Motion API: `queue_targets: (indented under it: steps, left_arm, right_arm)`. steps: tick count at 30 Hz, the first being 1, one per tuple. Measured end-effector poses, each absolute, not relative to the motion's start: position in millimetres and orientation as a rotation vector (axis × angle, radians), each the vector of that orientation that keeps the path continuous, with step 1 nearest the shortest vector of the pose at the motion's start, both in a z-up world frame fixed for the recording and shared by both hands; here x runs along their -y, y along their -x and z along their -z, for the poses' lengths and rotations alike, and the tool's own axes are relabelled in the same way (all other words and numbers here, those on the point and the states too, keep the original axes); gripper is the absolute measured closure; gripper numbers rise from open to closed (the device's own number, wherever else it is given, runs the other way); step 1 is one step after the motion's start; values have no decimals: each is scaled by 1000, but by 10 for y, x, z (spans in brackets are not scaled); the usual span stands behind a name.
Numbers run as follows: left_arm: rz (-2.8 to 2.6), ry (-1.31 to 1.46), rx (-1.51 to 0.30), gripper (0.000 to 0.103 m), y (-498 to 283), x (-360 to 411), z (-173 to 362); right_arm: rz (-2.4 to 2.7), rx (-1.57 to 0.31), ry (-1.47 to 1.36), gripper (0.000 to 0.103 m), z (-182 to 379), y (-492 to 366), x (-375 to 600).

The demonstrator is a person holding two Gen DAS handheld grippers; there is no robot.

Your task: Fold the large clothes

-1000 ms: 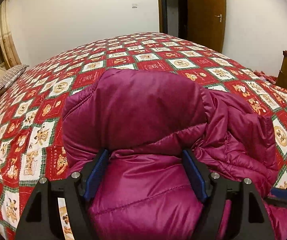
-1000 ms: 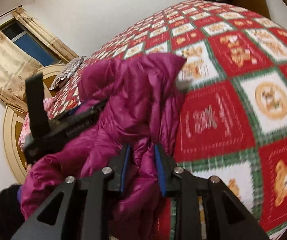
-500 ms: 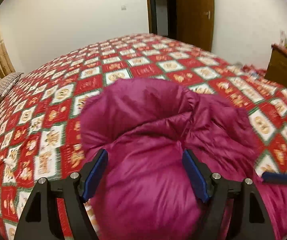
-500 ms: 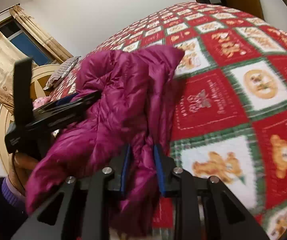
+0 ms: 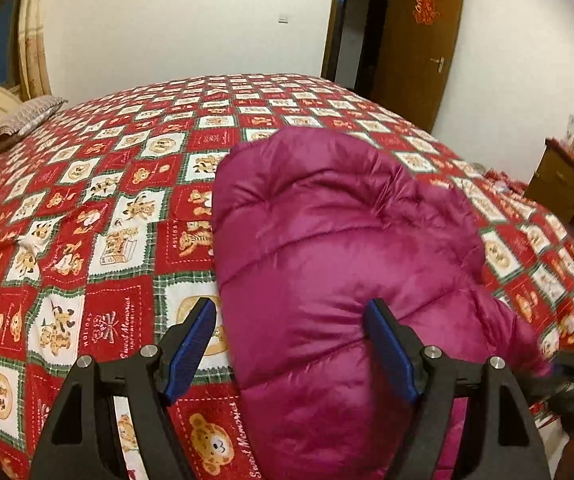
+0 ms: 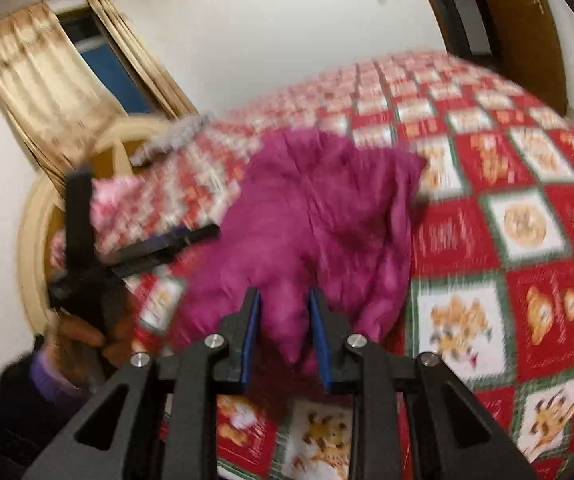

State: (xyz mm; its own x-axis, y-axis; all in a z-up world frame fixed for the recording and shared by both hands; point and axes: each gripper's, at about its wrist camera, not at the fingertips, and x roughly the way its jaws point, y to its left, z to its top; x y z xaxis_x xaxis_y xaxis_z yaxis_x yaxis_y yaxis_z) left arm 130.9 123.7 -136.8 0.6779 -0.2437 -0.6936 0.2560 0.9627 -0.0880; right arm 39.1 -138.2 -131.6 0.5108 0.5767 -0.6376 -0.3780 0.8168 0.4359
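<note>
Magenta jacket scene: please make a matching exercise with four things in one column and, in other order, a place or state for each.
Things:
1. magenta jacket
2. grey pillow
3. wooden door
4. right gripper

Places or states:
A. stands open at the far wall
B. lies at the head of the bed
C. shut on puffy fabric
D. bunched on the bedspread

Pairs: 1-D, 2-B, 3-A, 4-C
</note>
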Motion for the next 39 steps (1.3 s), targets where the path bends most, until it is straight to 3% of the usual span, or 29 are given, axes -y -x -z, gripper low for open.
queue_targets:
  steps: [5,9,11,16,21,24,28,33,39]
  left_arm:
    - [304,-2,-788,26,-1337,-1187,1450]
    - [302,3,-785,26,-1308,-1239,1438]
    - [296,19,-788,26,-1309,-1316,1375]
    - [233,83,-709,26,-1438,-1673,1008]
    - [138,59,-713,25,-1757,-1602,898]
    - [95,-16,-727,25,-1928,-1397,965]
    - [65,-94,-757,25,-2108,-1140,1125]
    - [46,-143,-777,25,-2187,-975,1339]
    - [58,-131,-788,25,-2262,-900,1444]
  right_arm:
    - [-559,-946,-381,82,1813,-494,1519]
    - [-581,-957,-419,82,1835,-525,1597]
    - [-589,-949,-356,74,1696,-486,1590]
    - [-584,-799,-274,71,1027,-466,1790]
    - [-510,-687,-156,52,531,-915,1599]
    - [-464,-714,-108,52,498,-1319,1319]
    - [-339,-796,-93,69,745,-1839,1075]
    - [-236,-897,-153,68,1338,-2066,1168]
    - [-264,-845,-311,70,1668,-2022,1396]
